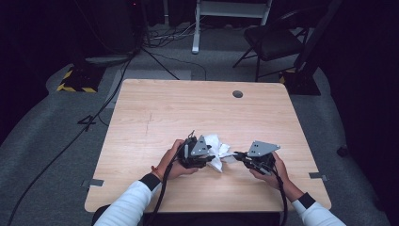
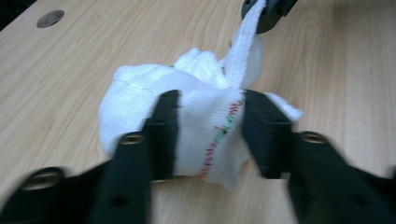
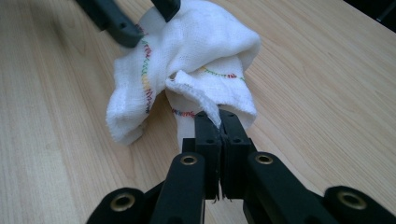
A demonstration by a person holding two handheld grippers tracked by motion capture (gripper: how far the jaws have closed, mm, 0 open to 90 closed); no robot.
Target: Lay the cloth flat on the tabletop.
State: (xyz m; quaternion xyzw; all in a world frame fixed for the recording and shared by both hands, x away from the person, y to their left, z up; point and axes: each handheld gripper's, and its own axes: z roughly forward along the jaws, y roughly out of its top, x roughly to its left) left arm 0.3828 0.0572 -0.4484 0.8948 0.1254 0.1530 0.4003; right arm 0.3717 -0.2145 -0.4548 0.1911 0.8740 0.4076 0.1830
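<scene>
A crumpled white cloth (image 1: 217, 149) with coloured stitching lies on the wooden table (image 1: 155, 108) between both grippers. My left gripper (image 1: 209, 157) comes at it from the left. In the left gripper view its jaws (image 2: 210, 121) squeeze a thick bunch of the cloth (image 2: 135, 98) from both sides. My right gripper (image 1: 236, 154) comes from the right and is shut on a thin edge of the cloth, which is pulled taut. In the right gripper view the cloth (image 3: 205, 42) bulges beyond the pinched jaws (image 3: 219, 123), and the left gripper (image 3: 140, 18) holds its far side.
A round cable hole (image 1: 237, 93) sits near the table's far edge. Beyond the table stand a black chair (image 1: 273, 40) and a white frame leg (image 1: 195, 28), with cables across the grey floor. Bare wood spreads around the cloth.
</scene>
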